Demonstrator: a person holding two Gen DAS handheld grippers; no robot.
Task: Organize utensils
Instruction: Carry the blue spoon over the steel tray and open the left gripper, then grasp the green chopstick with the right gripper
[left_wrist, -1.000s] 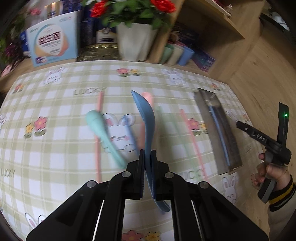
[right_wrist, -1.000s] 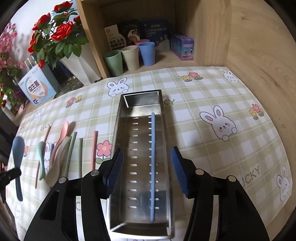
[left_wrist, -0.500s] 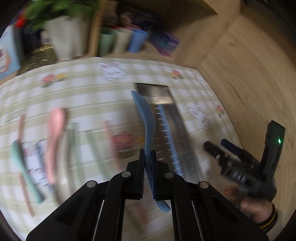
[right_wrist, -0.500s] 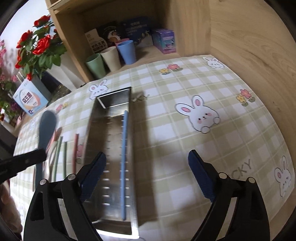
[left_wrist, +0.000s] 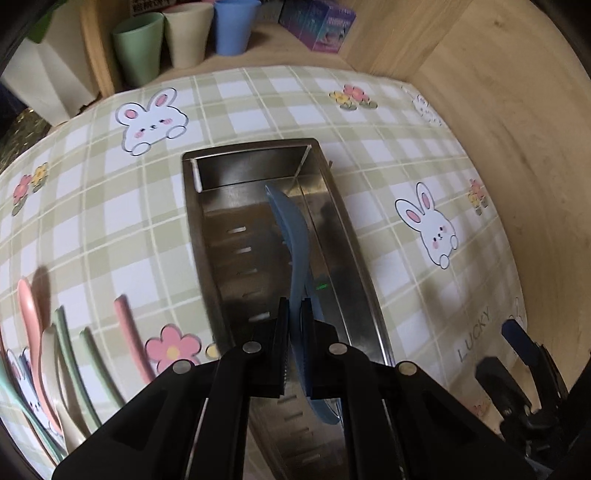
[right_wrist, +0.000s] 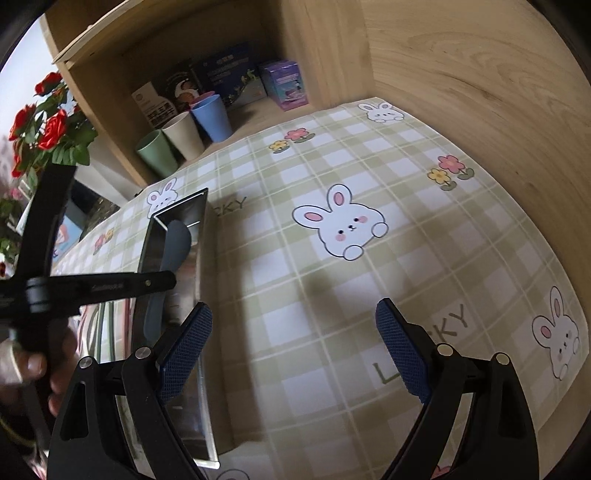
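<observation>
Here the left gripper is clamped on the blue spoon at mid-handle, bowl pointing far, over the steel tray. The spoon looks light, stiff and smooth; that handle grip seems apt. To the right, the right gripper gapes wide, empty, above the tablecloth.

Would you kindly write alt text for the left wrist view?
The left gripper is shut on a blue spoon, held above a long metal tray on a bunny-print checked tablecloth. Pink, green and cream utensils lie left of the tray.
</observation>
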